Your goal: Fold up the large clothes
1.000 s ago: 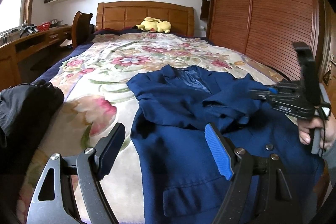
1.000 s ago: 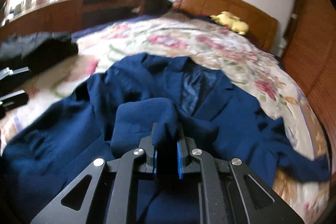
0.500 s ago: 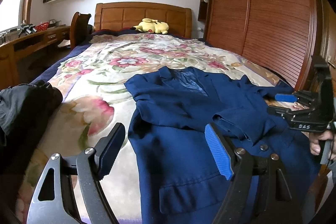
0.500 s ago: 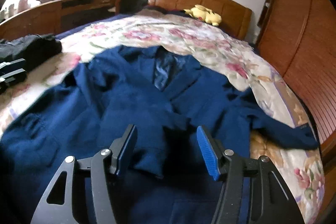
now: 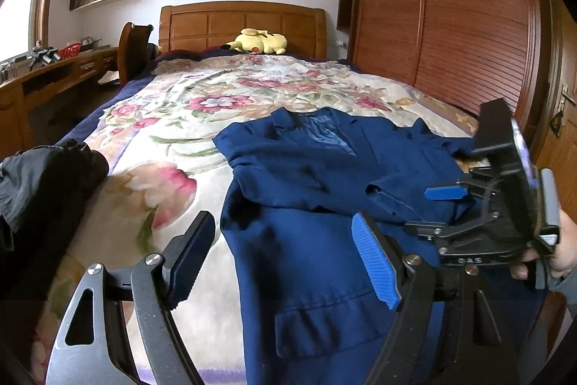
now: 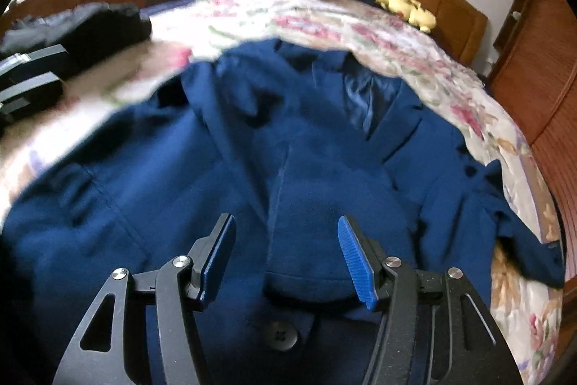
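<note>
A navy blue jacket (image 5: 306,204) lies front-up on the flowered bed cover (image 5: 173,132), collar toward the headboard. One sleeve (image 6: 324,204) is folded across its chest; the other sleeve (image 6: 519,233) trails to the right. My left gripper (image 5: 285,262) is open and empty, above the jacket's left hem. My right gripper (image 6: 286,258) is open and empty just above the folded sleeve's cuff; it also shows in the left wrist view (image 5: 479,204), held by a hand at the right.
A black garment (image 5: 39,183) lies bunched at the bed's left edge. A yellow plush toy (image 5: 258,42) sits by the wooden headboard (image 5: 241,24). A desk (image 5: 54,74) and chair stand left; wooden wardrobe doors (image 5: 450,24) line the right.
My right gripper was shut on the sleeve a second ago; it has opened, let the sleeve drop on the jacket's chest, and turned left. My left gripper has barely moved.
</note>
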Available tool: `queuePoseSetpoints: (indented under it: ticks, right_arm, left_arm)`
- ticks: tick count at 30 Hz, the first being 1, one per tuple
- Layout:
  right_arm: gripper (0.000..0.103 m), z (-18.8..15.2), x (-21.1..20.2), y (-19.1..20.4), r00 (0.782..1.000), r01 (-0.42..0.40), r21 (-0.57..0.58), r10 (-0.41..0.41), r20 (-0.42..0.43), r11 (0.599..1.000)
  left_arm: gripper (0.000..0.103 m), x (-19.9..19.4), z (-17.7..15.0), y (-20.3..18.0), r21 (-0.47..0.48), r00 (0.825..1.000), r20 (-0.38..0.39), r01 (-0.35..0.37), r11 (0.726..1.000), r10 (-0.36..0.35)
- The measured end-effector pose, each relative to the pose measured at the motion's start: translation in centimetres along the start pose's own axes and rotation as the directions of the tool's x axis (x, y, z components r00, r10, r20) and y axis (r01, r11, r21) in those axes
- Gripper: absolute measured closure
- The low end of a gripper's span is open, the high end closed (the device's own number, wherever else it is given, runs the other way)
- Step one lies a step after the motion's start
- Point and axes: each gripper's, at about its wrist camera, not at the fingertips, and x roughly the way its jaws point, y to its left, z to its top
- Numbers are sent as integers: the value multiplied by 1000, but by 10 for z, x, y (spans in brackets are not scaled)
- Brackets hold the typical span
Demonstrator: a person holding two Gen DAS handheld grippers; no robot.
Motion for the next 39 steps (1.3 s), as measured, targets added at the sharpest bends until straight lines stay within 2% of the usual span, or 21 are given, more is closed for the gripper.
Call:
queuePoseSetpoints:
  ticks: [2, 5, 6, 7, 11, 15, 18, 26, 31, 32, 36, 39]
  right_arm:
    - [42, 1, 17, -7, 999, 19, -6, -19, -34, 1000]
    - [67, 0, 27, -15, 998, 24, 13, -24, -51, 1000]
    - [83, 3, 29, -17, 999, 7, 28, -6, -43, 1000]
    - [88, 3, 25, -20, 1000, -1, 44, 2, -24, 999]
    - [90, -3, -4, -45, 994, -52, 173, 35, 101, 984]
    - [90, -17, -30, -67, 984, -32, 258, -15, 178, 965]
    - [90, -28, -44, -77, 979, 17, 293, -75, 189, 956]
    - [90, -69, -57, -88, 981, 99, 380, -154, 116, 920]
    - [89, -93, -71, -94, 985, 113, 413, -156, 72, 904]
    - [86, -99, -78, -97, 985, 117, 408, -159, 70, 905]
    - [55, -114, -98, -97, 977, 163, 387, -203, 65, 907]
    - [46, -116, -109, -100, 971, 185, 381, -228, 71, 906]
  left_arm:
    - [24, 0, -1, 0, 6, 1000, -5, -2, 1000, 2]
    - [24, 0, -2, 1, 12, 1000, -10, -1, 1000, 1]
    - [24, 0, -2, 1, 13, 1000, -11, 0, 1000, 0]
    - [24, -1, -2, 1, 14, 1000, -12, 2, 1000, -1]
    - [24, -1, -2, 0, 14, 1000, -11, 5, 1000, -5]
    - [24, 1, -1, -4, 15, 1000, -11, 15, 1000, -15]
    - [24, 3, 0, -10, 22, 1000, -10, 24, 999, -24]
    - [24, -1, 3, -28, 30, 998, 13, 64, 997, -64]
    - [24, -1, 6, -39, 41, 996, 19, 86, 995, -86]
    - [24, 0, 6, -43, 48, 996, 19, 89, 995, -90]
    - [24, 2, 7, -52, 50, 995, 26, 99, 994, -101]
    - [24, 5, 8, -60, 40, 993, 30, 114, 993, -116]
